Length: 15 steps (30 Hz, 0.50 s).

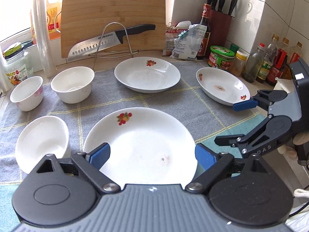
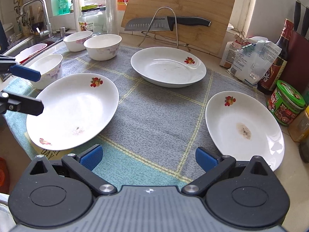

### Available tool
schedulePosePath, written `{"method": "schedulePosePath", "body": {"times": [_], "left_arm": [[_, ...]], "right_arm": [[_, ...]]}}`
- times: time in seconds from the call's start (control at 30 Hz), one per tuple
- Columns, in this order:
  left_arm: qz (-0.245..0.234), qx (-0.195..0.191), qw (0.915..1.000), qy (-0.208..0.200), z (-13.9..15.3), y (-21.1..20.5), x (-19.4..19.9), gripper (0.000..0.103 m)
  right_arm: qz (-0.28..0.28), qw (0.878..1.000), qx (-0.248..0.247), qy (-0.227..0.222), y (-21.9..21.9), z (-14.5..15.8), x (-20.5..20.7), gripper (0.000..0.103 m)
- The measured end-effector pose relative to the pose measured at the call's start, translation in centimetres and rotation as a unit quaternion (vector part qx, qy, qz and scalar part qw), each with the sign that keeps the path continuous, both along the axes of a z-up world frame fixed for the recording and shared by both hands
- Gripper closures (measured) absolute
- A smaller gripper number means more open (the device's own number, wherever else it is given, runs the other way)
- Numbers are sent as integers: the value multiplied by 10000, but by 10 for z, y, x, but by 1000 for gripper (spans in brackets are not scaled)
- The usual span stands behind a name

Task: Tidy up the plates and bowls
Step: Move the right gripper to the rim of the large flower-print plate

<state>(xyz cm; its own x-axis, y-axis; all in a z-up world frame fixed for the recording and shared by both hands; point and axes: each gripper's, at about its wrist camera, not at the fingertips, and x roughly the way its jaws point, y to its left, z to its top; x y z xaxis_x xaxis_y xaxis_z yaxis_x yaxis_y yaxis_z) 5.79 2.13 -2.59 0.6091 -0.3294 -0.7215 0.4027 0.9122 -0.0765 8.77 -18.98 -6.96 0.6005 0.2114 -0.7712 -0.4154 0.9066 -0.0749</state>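
Note:
Three white plates with fruit prints lie on a grey cloth (image 1: 154, 100): a near one (image 1: 141, 147), a far middle one (image 1: 147, 74) and a right one (image 1: 222, 86). Three white bowls (image 1: 41, 141) (image 1: 72, 84) (image 1: 26, 92) stand at the left. My left gripper (image 1: 152, 156) is open over the near plate's front, fingers either side. My right gripper (image 2: 148, 159) is open above the cloth (image 2: 154, 116), between the near plate (image 2: 72, 110) and the right plate (image 2: 243, 127). It also shows in the left wrist view (image 1: 234, 124), open by the right plate's rim.
A bamboo cutting board (image 1: 114, 19) and a knife (image 1: 108, 42) on a wire rack stand behind. Bottles, jars and bags (image 1: 222, 58) crowd the right back corner, with a knife block (image 1: 220, 23). A glass jar (image 1: 15, 69) stands left. A sink (image 2: 29, 46) lies at the far left.

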Motion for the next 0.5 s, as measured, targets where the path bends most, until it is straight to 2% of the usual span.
{"method": "schedulePosePath", "body": {"times": [0.27,0.5], "left_arm": [[0,64,9999,86,-16,46,-17,9],[-217,304,9990,254,-39,65,-26,9]], "right_arm": [[-7,10000,-6,46,35,5,6,0],[-32,9996,194,227,60,3,8,0]]}}
